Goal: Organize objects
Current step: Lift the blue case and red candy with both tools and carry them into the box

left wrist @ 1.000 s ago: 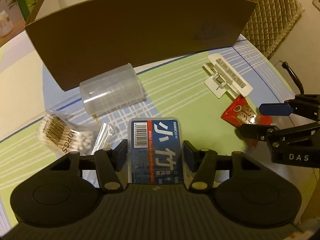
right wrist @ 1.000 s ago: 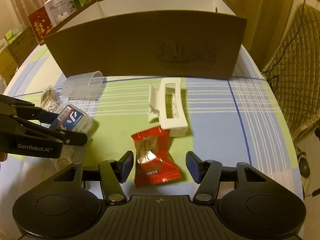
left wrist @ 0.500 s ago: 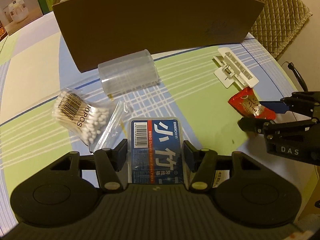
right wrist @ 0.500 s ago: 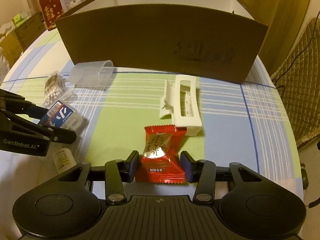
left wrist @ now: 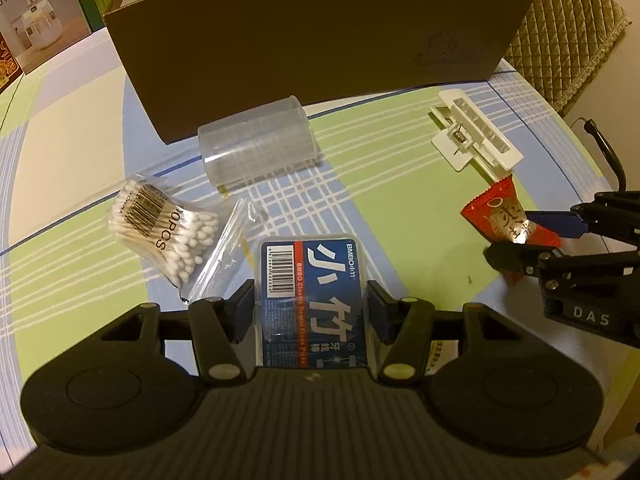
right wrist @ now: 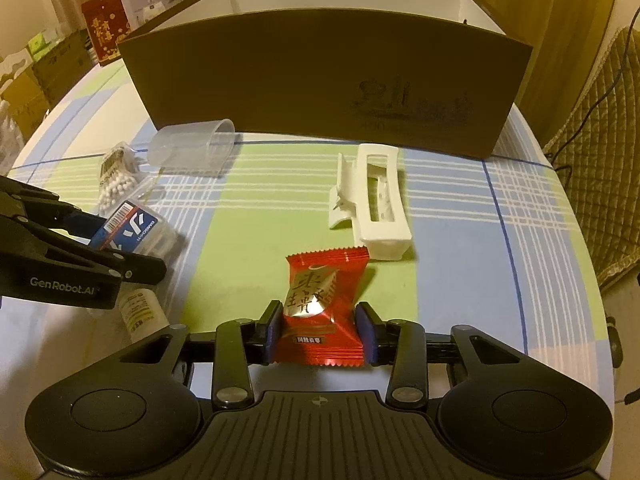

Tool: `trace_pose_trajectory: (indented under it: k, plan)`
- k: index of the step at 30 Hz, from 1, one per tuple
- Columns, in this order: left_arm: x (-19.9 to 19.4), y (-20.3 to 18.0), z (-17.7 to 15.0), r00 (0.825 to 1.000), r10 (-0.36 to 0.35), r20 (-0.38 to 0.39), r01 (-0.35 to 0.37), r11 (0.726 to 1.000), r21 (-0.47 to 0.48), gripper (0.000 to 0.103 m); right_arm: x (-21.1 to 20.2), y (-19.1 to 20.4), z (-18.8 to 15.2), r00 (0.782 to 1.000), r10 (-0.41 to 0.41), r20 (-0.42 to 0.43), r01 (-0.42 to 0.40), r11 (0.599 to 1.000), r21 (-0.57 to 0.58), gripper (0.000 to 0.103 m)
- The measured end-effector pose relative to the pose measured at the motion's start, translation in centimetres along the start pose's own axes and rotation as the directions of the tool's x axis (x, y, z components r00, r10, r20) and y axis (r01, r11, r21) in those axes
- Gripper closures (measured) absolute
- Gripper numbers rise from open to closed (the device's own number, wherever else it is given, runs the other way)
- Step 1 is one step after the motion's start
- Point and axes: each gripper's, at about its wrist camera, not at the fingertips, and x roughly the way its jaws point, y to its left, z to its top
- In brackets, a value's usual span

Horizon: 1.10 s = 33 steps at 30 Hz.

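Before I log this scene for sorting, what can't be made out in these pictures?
- Box inside: its front wall blocks it in both views.
- Small bottle: the left gripper covers part of it in the right view; label too small.
- Floss box near end: behind the gripper body, left view.
- Candy lower text: too small.

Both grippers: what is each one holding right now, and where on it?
Left gripper clamps the blue floss pick box across its long sides. Right gripper pinches the red candy packet by its side edges, near its lower half.
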Motion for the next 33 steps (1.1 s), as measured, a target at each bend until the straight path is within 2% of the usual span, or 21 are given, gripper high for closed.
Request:
trace_pose_trajectory:
  k: [16,33]
  plan:
    - [-1.4,0.1,0.0,1.000,0.019,0.019,-0.018,1.000,-0.008,0.050,-1.9,0.3,0.6,0.998,0.047,0.049,-0.047,0.999,-0.003,0.069]
    - [-5.6,0.0,2.1,0.992,0.016,0.121,-0.014,1.000,-0.023,0.051,-5.0,0.9,3.3,0.983,0.104,0.152,-0.100,0.994,-0.034,0.070]
